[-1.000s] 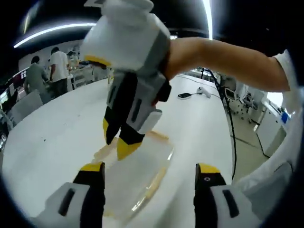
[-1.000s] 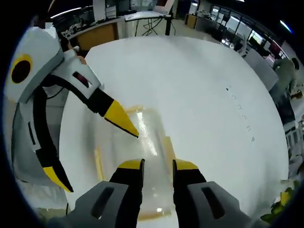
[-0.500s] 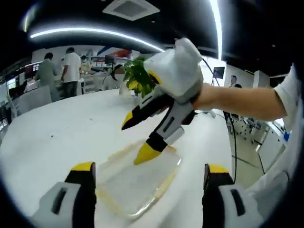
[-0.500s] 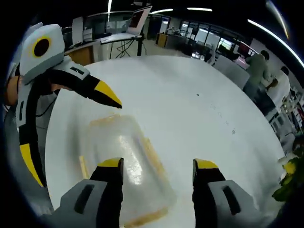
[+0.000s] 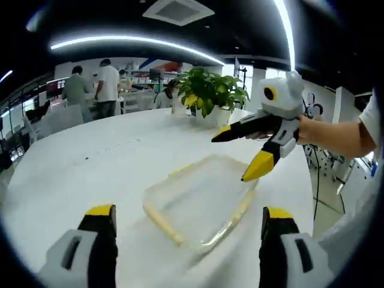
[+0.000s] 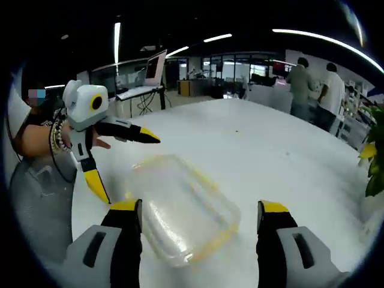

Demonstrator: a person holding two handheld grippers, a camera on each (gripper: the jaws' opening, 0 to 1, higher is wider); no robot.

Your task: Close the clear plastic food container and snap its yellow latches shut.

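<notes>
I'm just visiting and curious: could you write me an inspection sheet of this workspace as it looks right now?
Surface: white table, bare around the job.
Job's things: clear container with yellow latches lies flat, lid on; latch state cannot be told.
Clutter: potted plant at the table's far edge.
Claws: left claw and right claw both open, held off the container, gripping nothing.
Cables: nothing clearly seen.
Surroundings: people standing at the back, ceiling light strips, desks.

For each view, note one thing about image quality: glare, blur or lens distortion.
Left gripper view: fisheye bends the ceiling light strips into arcs; the clear container looks soft, its edges faint against the white table. Right gripper view: pale glare lies on the container lid, and the table edge bows.
</notes>
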